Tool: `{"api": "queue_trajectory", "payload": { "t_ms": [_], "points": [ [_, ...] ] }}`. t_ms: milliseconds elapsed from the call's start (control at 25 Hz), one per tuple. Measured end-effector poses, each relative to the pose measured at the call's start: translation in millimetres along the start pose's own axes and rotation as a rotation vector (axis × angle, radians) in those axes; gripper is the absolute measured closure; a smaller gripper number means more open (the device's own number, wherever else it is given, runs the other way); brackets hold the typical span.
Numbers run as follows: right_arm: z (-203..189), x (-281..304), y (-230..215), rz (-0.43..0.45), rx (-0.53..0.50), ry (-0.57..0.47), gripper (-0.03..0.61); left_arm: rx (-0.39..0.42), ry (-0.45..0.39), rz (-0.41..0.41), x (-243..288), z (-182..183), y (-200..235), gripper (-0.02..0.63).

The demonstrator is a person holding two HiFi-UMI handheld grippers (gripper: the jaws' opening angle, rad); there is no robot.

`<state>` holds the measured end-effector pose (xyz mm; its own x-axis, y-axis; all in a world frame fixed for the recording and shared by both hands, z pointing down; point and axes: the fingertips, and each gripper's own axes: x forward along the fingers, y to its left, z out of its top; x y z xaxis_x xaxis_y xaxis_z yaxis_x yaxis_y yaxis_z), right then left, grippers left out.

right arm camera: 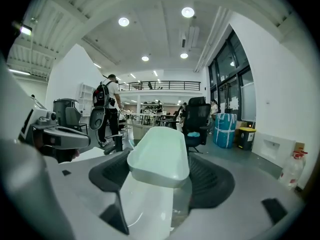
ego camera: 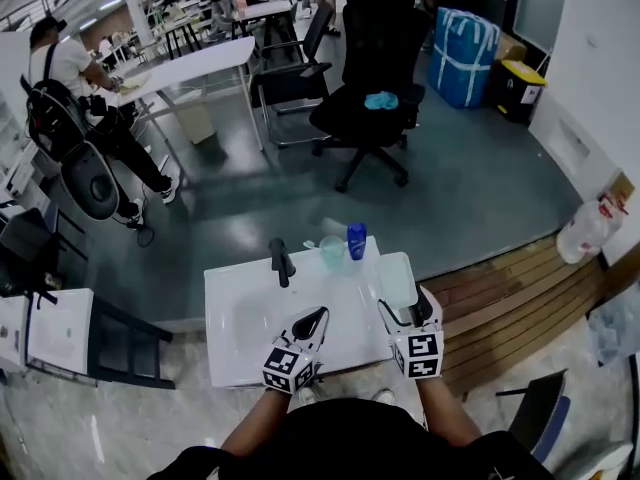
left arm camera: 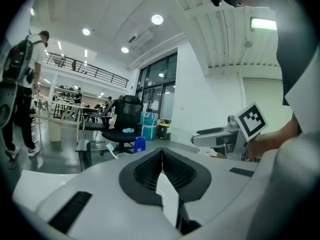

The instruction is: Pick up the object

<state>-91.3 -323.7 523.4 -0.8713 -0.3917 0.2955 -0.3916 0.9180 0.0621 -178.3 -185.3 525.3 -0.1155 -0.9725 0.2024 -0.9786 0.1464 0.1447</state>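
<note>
A pale green oblong dish (ego camera: 396,278) (right arm camera: 160,149) sticks out forward over the right part of the white washbasin top (ego camera: 240,353), and my right gripper (ego camera: 405,309) (right arm camera: 159,173) is shut on its near end. To its left my left gripper (ego camera: 317,314) (left arm camera: 161,152) is shut with nothing between its ribbed black pads, low over the basin. In the left gripper view the right gripper (left arm camera: 227,136) shows at the right with its marker cube.
A black faucet (ego camera: 282,261), a clear cup (ego camera: 331,251) and a blue bottle (ego camera: 356,240) (left arm camera: 140,144) stand along the basin's far edge. Beyond are a black office chair (ego camera: 368,88), a blue bag (ego camera: 463,54), a person with a backpack (ego camera: 70,88) and a white jug (ego camera: 585,230).
</note>
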Motion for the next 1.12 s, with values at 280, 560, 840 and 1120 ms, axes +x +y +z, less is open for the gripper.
{"api": "queue_trajectory", "payload": {
  "t_ms": [280,560,840,1120],
  "points": [
    [1.2,2.9,1.0,-0.018,-0.004,-0.005,0.204,-0.039,-0.030,0.002,0.1,6.4,4.7,0.592],
    [5.4,4.2,7.9,-0.003,-0.017,-0.018,0.204,-0.060,-0.034,0.013,-2.0,4.5,8.6,0.592],
    [3.4,5.1,9.7,-0.001,-0.011,-0.011,0.204,-0.049,-0.032,0.024,-3.4,3.3,11.2,0.592],
    [4.6,6.1,5.8,-0.003,-0.014,-0.024,0.205,-0.045,-0.023,0.021,0.5,2.9,8.9,0.592]
  ]
}}
